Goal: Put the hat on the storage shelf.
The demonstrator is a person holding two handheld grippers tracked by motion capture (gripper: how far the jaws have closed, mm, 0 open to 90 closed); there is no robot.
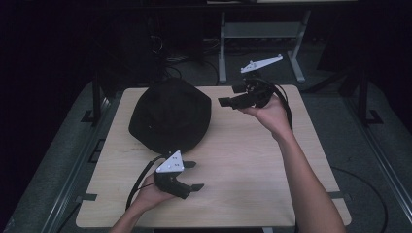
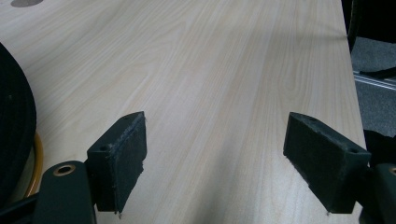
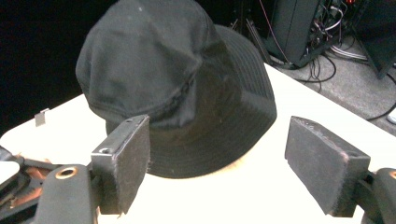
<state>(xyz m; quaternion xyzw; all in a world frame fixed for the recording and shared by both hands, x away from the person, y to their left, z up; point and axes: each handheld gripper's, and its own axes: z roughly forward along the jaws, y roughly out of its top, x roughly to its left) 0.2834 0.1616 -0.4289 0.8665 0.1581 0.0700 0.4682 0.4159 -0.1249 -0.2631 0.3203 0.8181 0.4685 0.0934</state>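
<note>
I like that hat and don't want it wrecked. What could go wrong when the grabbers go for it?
1. The hat is soft and floppy, so the right gripper, open and aimed at its brim, might pinch just a fold and let it slip.
2. The hat lies at the far left of the table, its brim near the edge; a push could slide it off.
3. The left gripper, open beside the brim, has a cable that might snag it.

Black hat (image 1: 171,115) on a pale wood-grain table (image 1: 248,160); black tongs (image 1: 192,175).
</note>
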